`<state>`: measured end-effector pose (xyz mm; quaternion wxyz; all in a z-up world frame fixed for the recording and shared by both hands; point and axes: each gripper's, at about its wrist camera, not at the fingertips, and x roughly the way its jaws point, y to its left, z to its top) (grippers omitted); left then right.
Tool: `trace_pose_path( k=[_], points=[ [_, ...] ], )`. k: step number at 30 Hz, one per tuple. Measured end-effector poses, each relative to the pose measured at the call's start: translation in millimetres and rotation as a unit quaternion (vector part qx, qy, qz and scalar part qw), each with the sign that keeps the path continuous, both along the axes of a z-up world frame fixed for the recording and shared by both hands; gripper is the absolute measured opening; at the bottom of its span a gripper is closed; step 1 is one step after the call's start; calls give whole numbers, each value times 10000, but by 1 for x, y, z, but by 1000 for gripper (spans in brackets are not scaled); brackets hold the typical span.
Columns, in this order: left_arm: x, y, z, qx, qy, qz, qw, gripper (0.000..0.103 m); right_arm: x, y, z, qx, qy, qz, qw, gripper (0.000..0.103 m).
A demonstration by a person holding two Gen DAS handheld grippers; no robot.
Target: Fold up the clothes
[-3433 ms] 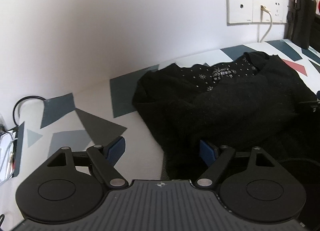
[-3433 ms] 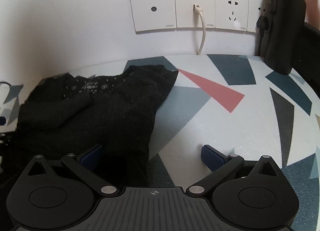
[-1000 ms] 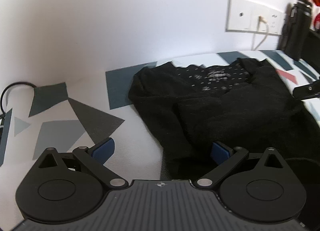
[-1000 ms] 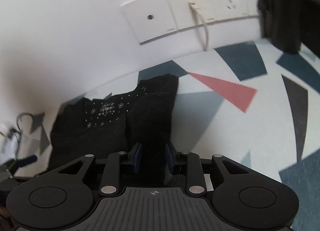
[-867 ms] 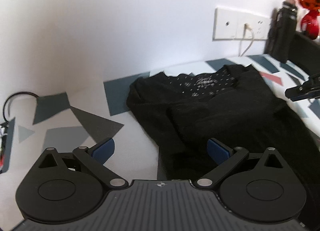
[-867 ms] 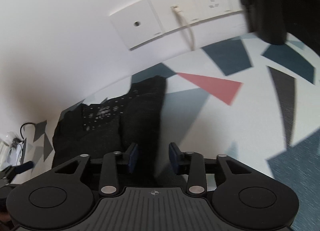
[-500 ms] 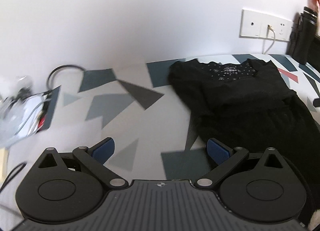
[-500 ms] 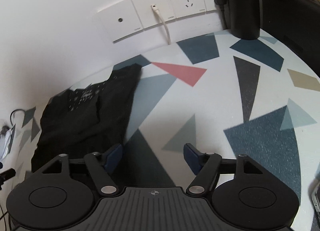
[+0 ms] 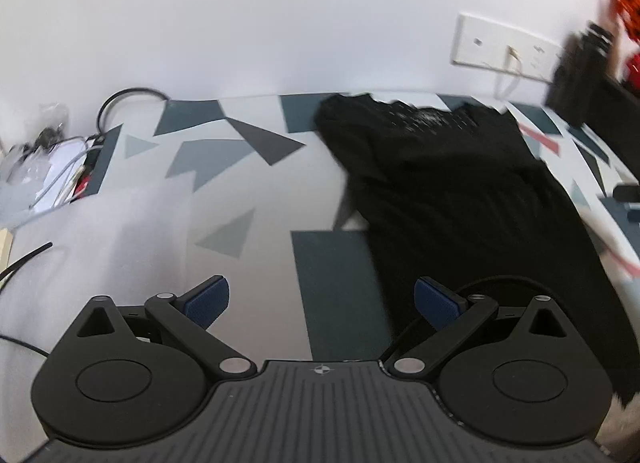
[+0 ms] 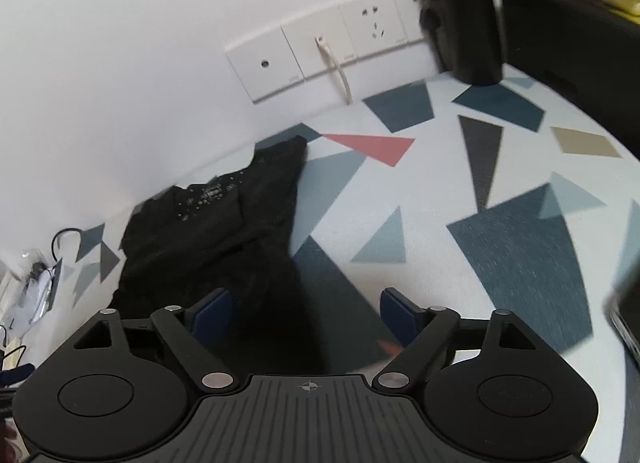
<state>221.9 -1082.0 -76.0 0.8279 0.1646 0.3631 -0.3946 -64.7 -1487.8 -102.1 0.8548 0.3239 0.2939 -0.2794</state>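
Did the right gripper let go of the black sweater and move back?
Yes. The right gripper, shut on the black sweater a second ago, is now open, and the wall sockets look farther off, so it pulled back.

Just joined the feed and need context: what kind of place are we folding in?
Probably a home room: a black sweater lies on a geometric-patterned tabletop against a white wall with a socket panel.

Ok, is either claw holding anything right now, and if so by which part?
Nothing is held. The left claw and the right claw are both wide open above the black sweater, which lies on the table.
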Motion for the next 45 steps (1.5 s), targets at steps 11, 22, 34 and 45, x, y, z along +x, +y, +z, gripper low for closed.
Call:
trace_pose_path(
  k=[11, 22, 34, 45],
  points=[
    [-27, 76, 7, -409, 184, -582, 9973, 102, -51, 105, 16, -333, 484, -377, 9976, 101],
    [-28, 122, 5, -699, 647, -220, 9952, 102, -68, 164, 33, -702, 870, -346, 9931, 102],
    [-22, 119, -4, -499, 854, 178, 9949, 102, -37, 156, 24, -1091, 1381, 264, 9840, 102],
    [-45, 61, -33, -132, 881, 123, 9959, 102, -46, 85, -1, -963, 1746, 570, 9783, 102]
  ],
)
